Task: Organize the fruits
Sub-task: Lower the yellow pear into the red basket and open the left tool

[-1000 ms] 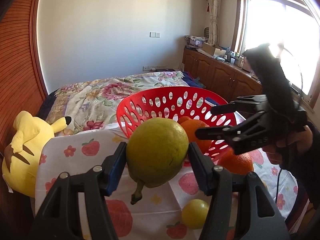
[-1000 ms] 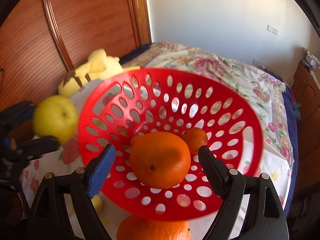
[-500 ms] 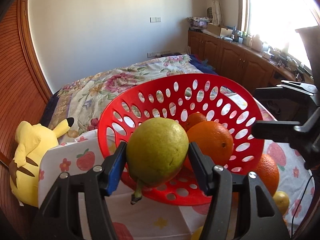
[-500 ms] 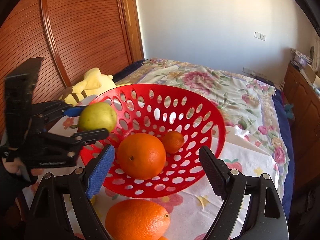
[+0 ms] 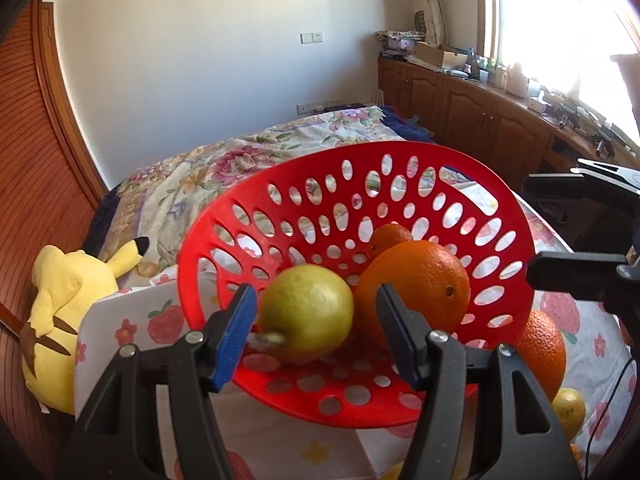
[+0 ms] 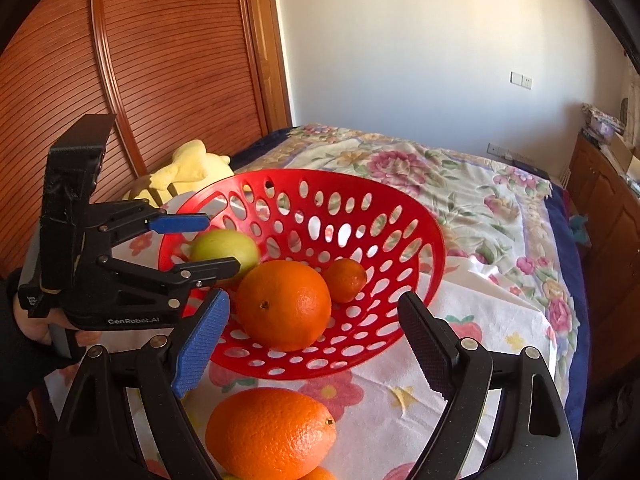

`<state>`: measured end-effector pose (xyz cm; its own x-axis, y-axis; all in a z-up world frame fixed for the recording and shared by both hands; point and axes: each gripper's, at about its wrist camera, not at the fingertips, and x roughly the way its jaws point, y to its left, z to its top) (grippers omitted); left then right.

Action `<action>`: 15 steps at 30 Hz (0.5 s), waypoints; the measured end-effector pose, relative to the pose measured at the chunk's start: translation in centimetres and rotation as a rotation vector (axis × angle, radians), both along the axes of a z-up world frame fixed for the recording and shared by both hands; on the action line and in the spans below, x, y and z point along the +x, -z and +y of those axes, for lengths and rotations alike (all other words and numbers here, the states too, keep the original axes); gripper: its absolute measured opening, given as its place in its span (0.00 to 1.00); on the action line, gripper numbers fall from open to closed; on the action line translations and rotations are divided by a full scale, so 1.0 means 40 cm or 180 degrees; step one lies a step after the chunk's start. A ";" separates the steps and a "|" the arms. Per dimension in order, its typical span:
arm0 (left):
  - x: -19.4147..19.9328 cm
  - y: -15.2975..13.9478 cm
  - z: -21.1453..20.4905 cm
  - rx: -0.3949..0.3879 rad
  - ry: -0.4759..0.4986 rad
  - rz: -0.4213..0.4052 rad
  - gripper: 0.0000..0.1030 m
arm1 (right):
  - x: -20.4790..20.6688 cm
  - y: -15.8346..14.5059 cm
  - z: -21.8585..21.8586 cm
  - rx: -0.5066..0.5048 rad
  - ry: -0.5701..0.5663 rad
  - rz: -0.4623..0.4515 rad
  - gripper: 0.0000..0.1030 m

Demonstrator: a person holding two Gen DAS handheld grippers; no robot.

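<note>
A round red plastic basket (image 5: 516, 216) pierced with oval holes sits on a surface covered by a white cloth printed with strawberries and flowers (image 6: 472, 344). Inside it lie three fruits: a yellow-green pear (image 5: 306, 312) with its stem end turned toward the left wrist camera, a large orange (image 5: 414, 284) just beside it, and a small mandarin (image 6: 344, 280) behind the orange.

The left gripper (image 5: 316, 320) hangs over the near rim of the basket with the pear between its fingers. The blue pad and the black pad stand a little off the fruit on either side – a gap shows at each flank – and the pear appears to rest on the basket floor, not held. From the right wrist view the same gripper (image 6: 220, 240) reaches in from the left, a hand (image 6: 36, 320) gripping its handle.

The right gripper (image 6: 316, 344) is spread wide and holds nothing; it hovers in front of the basket, with the large orange in the basket seen between its fingers.

Outside the basket, a second large orange (image 6: 272, 432) lies on the cloth just in front of it, and a small yellow fruit (image 5: 568, 408) lies next to that orange. A yellow plush toy (image 5: 60, 308) leans at the far left, beside a bed with a floral quilt (image 6: 460, 184).
</note>
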<state>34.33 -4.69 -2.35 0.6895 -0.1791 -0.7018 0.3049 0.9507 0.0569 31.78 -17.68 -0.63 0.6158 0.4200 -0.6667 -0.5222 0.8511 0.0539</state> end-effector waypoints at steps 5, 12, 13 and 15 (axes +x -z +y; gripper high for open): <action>-0.024 -0.018 0.009 -0.0079 0.0006 -0.0031 0.60 | -0.009 -0.004 -0.012 0.0014 0.0034 -0.0020 0.85; -0.104 -0.048 0.042 -0.0298 0.0000 -0.0187 0.60 | -0.043 -0.002 -0.023 0.0039 0.0110 -0.0017 0.85; -0.120 -0.053 0.049 -0.0333 -0.0005 -0.0218 0.60 | -0.053 0.000 -0.025 0.0032 0.0121 -0.0016 0.85; -0.150 -0.060 0.060 -0.0393 -0.0006 -0.0251 0.60 | -0.071 0.003 -0.027 0.0028 0.0140 -0.0010 0.85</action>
